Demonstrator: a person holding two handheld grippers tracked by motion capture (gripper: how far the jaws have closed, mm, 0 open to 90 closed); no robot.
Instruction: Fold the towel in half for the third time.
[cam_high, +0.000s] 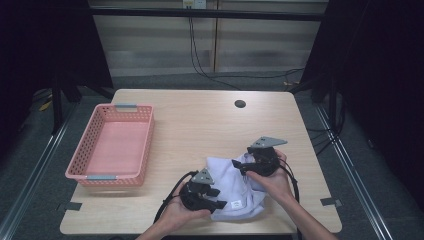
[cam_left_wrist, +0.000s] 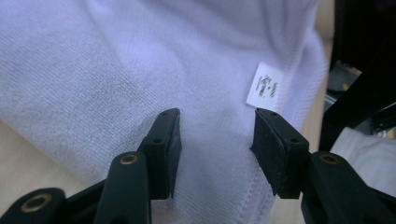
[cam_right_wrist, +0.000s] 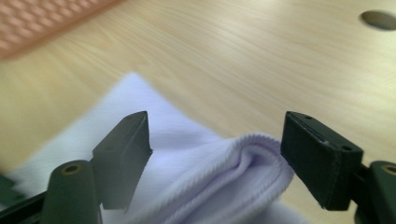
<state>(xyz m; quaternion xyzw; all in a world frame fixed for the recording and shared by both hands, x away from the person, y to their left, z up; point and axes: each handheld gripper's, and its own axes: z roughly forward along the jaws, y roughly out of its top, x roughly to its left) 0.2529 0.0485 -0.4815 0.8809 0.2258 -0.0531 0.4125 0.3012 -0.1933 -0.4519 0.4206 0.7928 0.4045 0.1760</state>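
1. Two grippers work at a white cloth (cam_high: 235, 187) bunched on the near right part of the wooden desk (cam_high: 200, 125).
2. Left gripper (cam_left_wrist: 215, 140): jaws apart, poised over flat cloth near its stitched hem, just beside a small white label (cam_left_wrist: 265, 87). Cannot tell if the pads touch the fabric.
3. Right gripper (cam_right_wrist: 215, 147): jaws wide apart, a folded hem edge of the cloth bulging up between them; it lies against the right jaw, not clamped.
4. Left hand (cam_high: 182, 212) holds its gripper at the cloth's near left edge; right hand (cam_high: 272, 177) at the far right edge.
5. Pink basket (cam_high: 80, 155) sits on the desk's left side, well apart from the cloth.
6. Round hole (cam_high: 240, 104) in the desk at the far side.
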